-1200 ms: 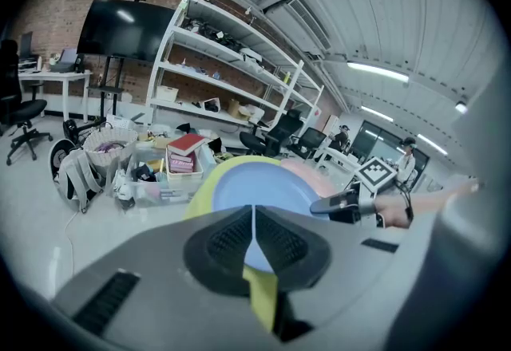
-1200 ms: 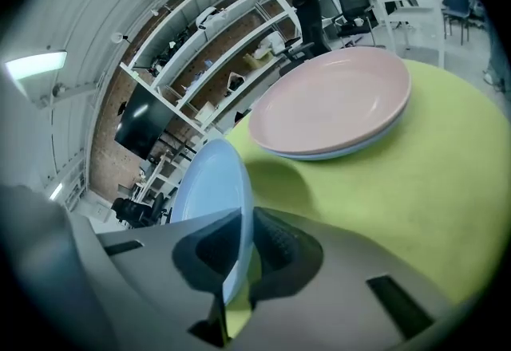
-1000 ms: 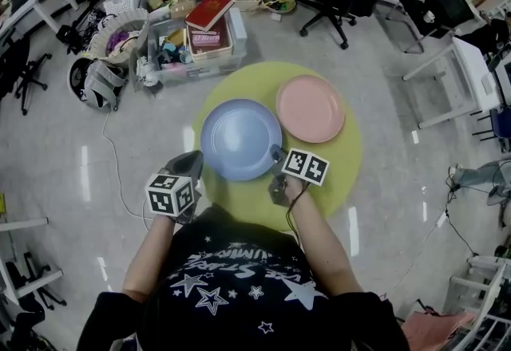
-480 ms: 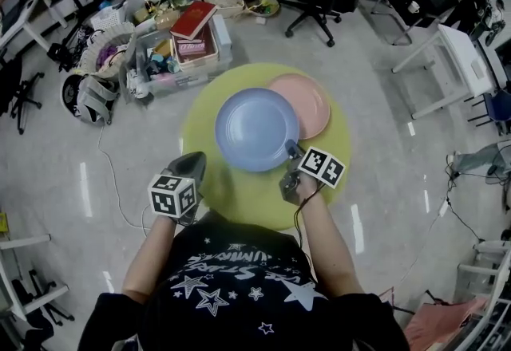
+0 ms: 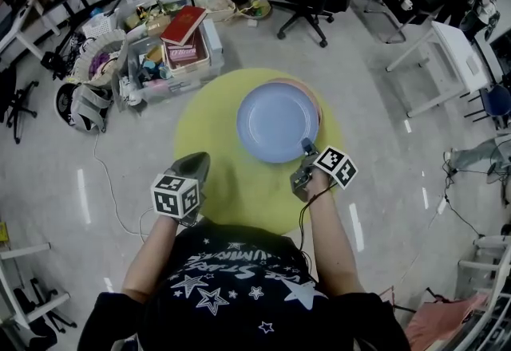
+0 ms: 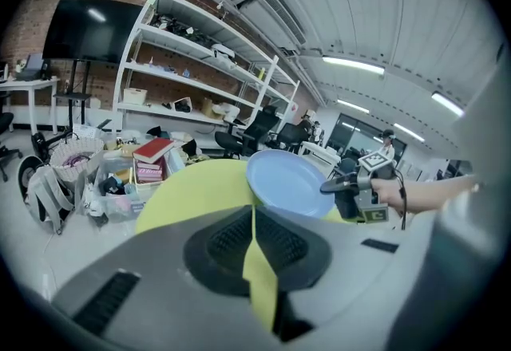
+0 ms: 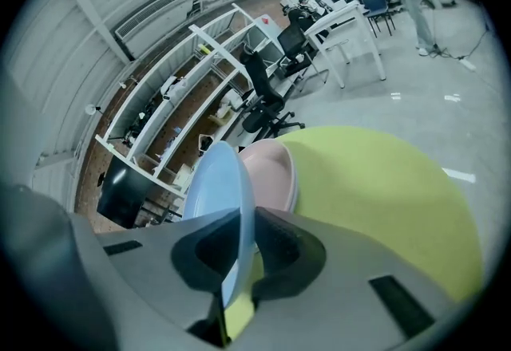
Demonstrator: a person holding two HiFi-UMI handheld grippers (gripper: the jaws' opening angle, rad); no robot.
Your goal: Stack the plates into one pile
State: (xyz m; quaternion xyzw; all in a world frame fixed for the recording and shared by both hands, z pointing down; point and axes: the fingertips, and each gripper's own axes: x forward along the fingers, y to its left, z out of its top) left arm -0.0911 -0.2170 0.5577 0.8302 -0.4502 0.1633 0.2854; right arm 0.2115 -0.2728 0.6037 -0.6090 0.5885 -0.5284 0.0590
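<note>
Now the right gripper (image 7: pixel 239 250) is clamped on the near rim of the blue plate (image 5: pixel 278 122), with the plate edge pinched between its pads. A second ago the blue plate lay left of the pink plate (image 7: pixel 271 174), both fully in sight. Since then it has been carried right and away, and now covers the pink one almost entirely. Looks like the pile is nearly made, with only lowering and letting go left.

The left gripper (image 5: pixel 196 161) has its jaws almost together with nothing in them. It hangs over the near-left edge of the yellow round table (image 5: pixel 215 142) and has drifted only a little.

The head view shows just a pink sliver at the blue plate's right edge, and I can't tell from it whether the plates touch. The right gripper view shows a gap between them. The left gripper view shows the blue plate tilted and clear of the table, with the pink plate hidden behind it.
</note>
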